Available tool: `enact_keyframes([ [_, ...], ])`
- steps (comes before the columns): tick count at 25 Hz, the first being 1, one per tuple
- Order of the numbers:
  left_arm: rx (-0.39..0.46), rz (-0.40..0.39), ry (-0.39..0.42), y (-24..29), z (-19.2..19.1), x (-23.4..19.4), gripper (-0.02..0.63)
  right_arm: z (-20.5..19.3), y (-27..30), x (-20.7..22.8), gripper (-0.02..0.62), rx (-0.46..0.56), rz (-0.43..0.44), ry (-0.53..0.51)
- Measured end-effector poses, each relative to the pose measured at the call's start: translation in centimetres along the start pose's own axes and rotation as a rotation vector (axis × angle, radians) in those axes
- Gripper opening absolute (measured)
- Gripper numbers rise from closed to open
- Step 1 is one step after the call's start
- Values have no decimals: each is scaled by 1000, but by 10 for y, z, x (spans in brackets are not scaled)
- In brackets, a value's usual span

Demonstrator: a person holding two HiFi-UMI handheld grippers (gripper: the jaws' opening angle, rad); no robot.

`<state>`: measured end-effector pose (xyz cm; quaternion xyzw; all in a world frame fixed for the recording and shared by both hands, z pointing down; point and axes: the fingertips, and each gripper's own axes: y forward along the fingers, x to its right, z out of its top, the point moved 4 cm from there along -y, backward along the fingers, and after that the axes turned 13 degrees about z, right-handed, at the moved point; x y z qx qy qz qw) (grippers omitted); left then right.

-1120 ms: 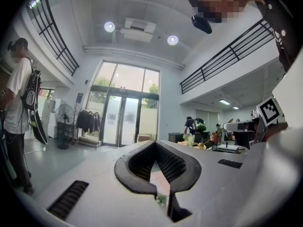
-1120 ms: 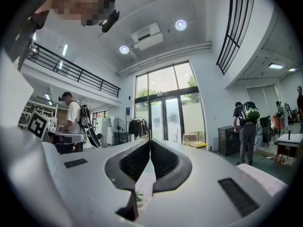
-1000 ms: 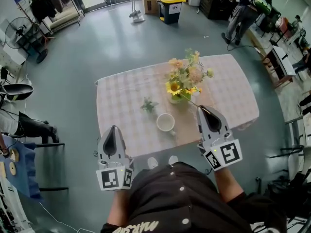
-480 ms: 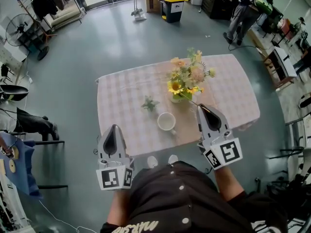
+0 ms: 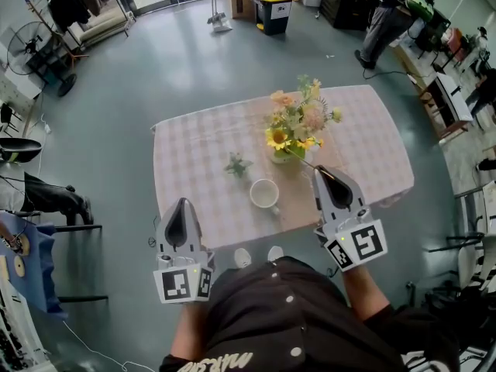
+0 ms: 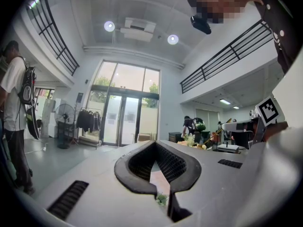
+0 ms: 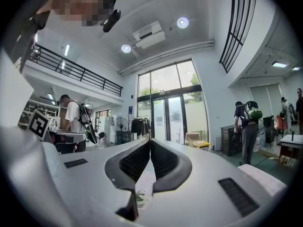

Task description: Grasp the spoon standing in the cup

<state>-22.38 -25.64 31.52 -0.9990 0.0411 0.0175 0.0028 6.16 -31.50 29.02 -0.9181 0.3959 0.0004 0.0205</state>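
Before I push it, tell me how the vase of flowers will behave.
The vase looks small under a tall, wide bouquet, so it is probably top-heavy and apt to tip. It stands on a cloth, so it may drag rather than slide. Its material is too small to tell; treat it as fragile.

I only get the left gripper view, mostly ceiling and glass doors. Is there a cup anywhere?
Observer: Yes, a white cup stands on the checked table, ahead between the two grippers.
Operator: Near those flowers I glimpse?
Observer: The vase of flowers stands just behind the cup, slightly to its right.
Operator: What's the other gripper doing?
Observer: The right gripper hovers right of the cup, jaws together, holding nothing.
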Motion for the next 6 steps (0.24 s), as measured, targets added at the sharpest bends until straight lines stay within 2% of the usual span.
enact_keyframes([
  [6,-1,-5,2,-1,-1,3,12,-2,-1,0,8,-2,1,1],
])
